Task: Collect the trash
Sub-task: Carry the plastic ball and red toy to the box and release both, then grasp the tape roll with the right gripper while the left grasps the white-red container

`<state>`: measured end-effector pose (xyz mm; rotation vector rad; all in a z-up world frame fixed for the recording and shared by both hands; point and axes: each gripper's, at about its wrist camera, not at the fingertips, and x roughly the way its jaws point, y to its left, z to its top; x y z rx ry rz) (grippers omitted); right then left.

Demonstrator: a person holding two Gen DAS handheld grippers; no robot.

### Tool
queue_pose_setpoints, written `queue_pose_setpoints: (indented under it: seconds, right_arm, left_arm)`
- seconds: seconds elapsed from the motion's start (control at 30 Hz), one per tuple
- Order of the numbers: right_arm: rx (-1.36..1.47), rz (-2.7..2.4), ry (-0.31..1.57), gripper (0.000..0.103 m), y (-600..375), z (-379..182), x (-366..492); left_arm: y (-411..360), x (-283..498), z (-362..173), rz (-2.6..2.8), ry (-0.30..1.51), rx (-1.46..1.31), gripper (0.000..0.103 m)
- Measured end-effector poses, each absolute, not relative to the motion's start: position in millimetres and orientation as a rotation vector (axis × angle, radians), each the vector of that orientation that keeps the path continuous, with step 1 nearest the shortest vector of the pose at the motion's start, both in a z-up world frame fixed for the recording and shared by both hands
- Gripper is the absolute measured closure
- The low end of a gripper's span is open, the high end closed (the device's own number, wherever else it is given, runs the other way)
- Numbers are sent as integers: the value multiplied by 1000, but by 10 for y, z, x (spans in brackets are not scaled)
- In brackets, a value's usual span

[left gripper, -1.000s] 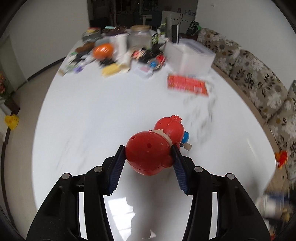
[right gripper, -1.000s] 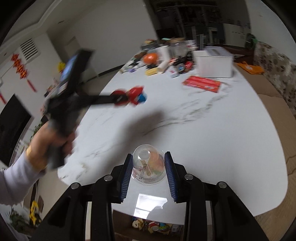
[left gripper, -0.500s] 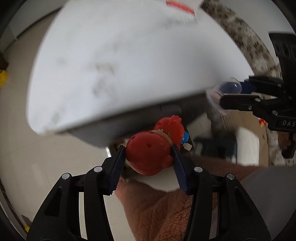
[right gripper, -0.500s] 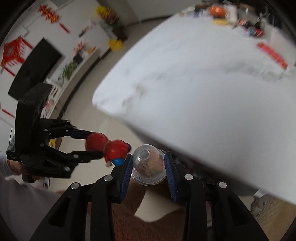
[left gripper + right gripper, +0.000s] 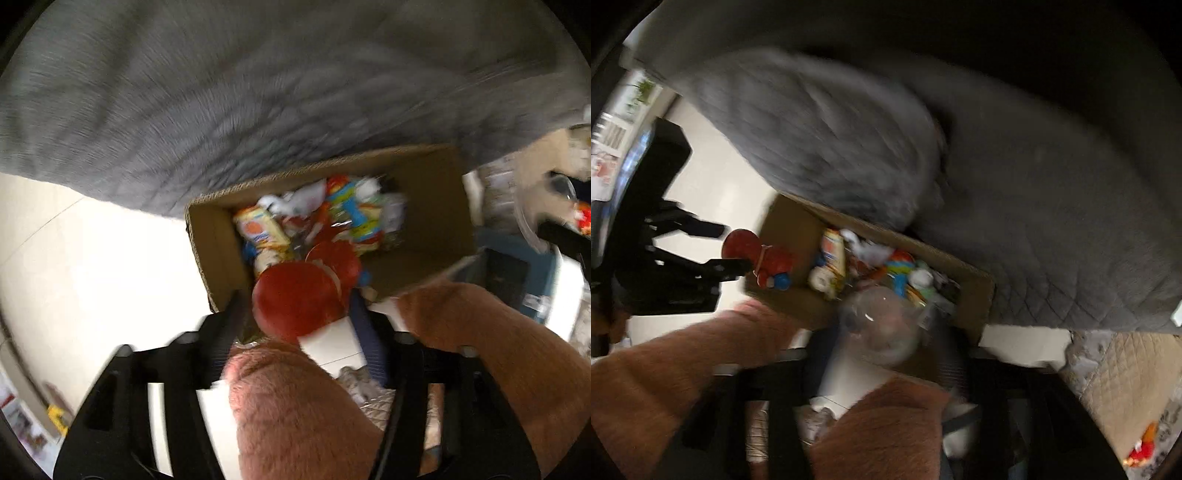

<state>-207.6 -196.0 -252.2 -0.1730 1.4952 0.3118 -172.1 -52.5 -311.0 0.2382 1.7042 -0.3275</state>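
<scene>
Floor under grey cushion, cardboard box (image 5: pixel 218 254) now below instead of the table: my left gripper (image 5: pixel 295 314) grips red toy (image 5: pixel 295 299), right gripper (image 5: pixel 886 347) clear capsule (image 5: pixel 882 325), both poised for dropping.

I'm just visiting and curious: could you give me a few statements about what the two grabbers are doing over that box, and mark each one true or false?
1. The left gripper holds a red toy. True.
2. The cardboard box is empty. False: colourful wrappers and packets lie inside it.
3. The right gripper holds a clear plastic dome. True.
4. The red toy already lies among the rubbish in the box. False: it is clamped between the left gripper's fingers, at the box's edge.
5. The box stands on a white table. False: it sits on the floor beside grey quilted fabric.
</scene>
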Motion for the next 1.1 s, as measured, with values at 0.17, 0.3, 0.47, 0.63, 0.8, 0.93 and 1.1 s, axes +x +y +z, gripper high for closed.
queue_pose_setpoints:
  seconds: [0.17, 0.3, 0.47, 0.63, 0.8, 0.93, 1.1]
  right_arm:
    - [-205, 254, 1542, 23, -2058, -2674, -2095]
    - [-150, 270, 1515, 22, -2185, -2304, -2095]
    - [33, 345, 1400, 22, -2322, -1293, -1889]
    - [182, 339, 1059, 5, -2673, -169, -1145]
    - [176, 173, 902, 5, -3015, -8, 293]
    - [139, 22, 903, 6, -3154, -158, 1668]
    - [210, -187, 946, 11, -3433, -372, 2941]
  left_arm:
    - [-634, -1784, -3280, -301, 1747, 331, 34]
    - [-673, -1871, -3020, -391, 1725, 339, 34]
    - [-547, -1925, -2038, -558, 1583, 266, 31]
    - [-443, -1809, -1064, -607, 1373, 128, 17]
    - [-456, -1544, -639, -537, 1240, -7, 12]
    - [-444, -1474, -571, -473, 1199, -31, 12]
    - [-317, -1466, -732, -403, 1271, -82, 12]
